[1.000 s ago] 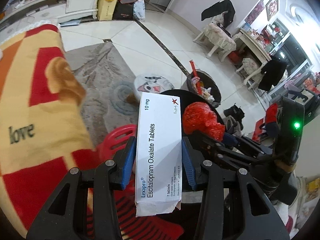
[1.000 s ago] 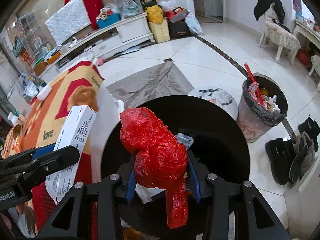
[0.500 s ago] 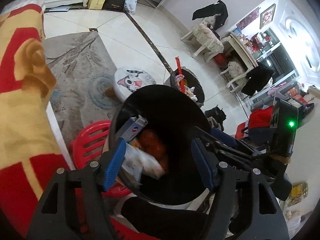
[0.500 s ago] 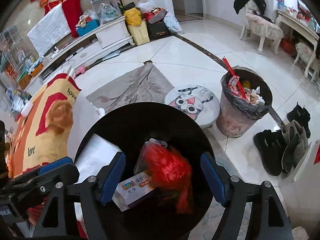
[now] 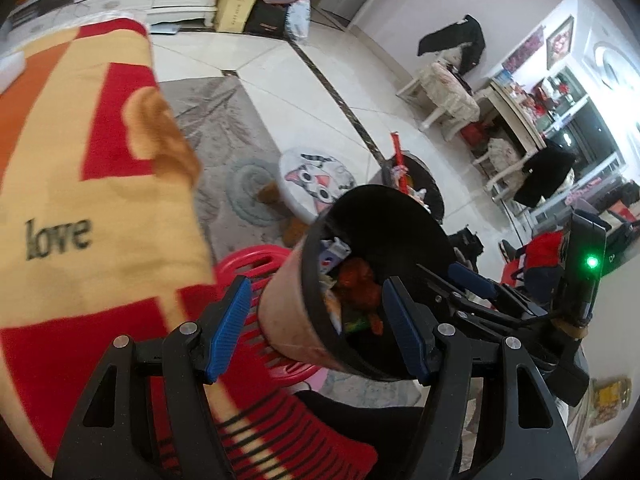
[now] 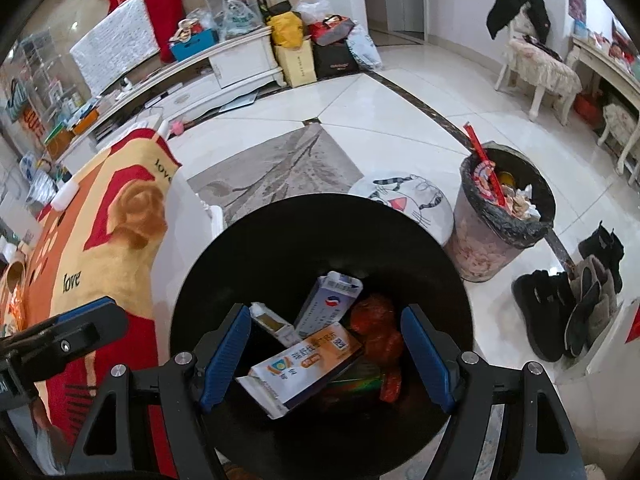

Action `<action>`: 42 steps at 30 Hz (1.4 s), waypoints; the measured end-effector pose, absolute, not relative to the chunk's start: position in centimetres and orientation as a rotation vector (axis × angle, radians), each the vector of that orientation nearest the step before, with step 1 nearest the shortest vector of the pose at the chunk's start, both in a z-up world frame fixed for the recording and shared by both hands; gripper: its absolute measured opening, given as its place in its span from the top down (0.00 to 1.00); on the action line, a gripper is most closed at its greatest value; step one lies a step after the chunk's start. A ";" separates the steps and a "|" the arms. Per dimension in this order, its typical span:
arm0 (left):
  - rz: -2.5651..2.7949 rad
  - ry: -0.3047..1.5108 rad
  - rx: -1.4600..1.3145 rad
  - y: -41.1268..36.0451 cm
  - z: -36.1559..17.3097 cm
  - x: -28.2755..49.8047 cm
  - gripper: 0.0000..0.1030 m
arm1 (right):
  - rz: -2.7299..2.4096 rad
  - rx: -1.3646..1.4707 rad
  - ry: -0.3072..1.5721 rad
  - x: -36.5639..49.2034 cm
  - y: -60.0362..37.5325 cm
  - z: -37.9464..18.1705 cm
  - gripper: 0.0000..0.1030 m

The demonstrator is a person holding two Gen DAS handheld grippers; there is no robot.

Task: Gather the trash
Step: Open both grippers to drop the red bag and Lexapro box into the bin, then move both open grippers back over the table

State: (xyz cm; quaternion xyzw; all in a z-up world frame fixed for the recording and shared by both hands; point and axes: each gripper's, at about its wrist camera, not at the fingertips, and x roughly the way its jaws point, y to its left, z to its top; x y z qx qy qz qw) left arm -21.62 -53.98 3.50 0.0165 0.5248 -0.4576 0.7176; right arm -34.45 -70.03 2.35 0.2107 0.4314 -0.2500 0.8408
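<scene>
A black-lined bin [image 6: 280, 216] with a pinkish wall [image 5: 280, 320] stands right below both grippers. Inside it lie a crumpled red plastic bag [image 6: 380, 332], an orange-and-white medicine box [image 6: 304, 368], a blue-and-white box [image 6: 328, 304] and a small white box [image 6: 272, 320]. My right gripper [image 6: 326, 356] hangs open over the bin's mouth with nothing between its pads. My left gripper [image 5: 316, 326] is open too, above the bin's left rim, and it holds nothing. The red bag [image 5: 360, 280] also shows in the left wrist view.
A second bin [image 6: 504, 216], full of trash, stands on the tiled floor to the right. Beside it is a cat-face stool [image 6: 408, 200]. A red plastic stool [image 5: 248, 272] is under the near bin. A red-and-yellow blanket [image 5: 80, 200] fills the left. Dark shoes [image 6: 580, 304] lie at far right.
Both grippers opened. The white tablet box left the left gripper and the red bag left the right one; both now lie in the bin. The left gripper shifted toward the bin's left rim.
</scene>
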 end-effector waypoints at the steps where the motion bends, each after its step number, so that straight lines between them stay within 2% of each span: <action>1: -1.003 1.156 0.038 -53.6 3.6 -21.5 0.35 | -0.526 0.433 0.914 -34.2 -69.7 2.4 0.27; 23: -0.800 0.949 0.077 -38.6 6.3 -21.1 0.35 | -0.370 0.265 0.912 -29.2 -59.5 4.8 0.27; 33: -0.740 0.926 0.059 -32.1 7.7 -20.4 0.35 | -0.244 0.245 0.918 -26.4 -54.0 5.2 0.27; 42: -0.628 0.978 0.012 -22.4 7.3 -19.1 0.35 | -0.076 0.204 0.954 -23.4 -48.1 4.5 0.27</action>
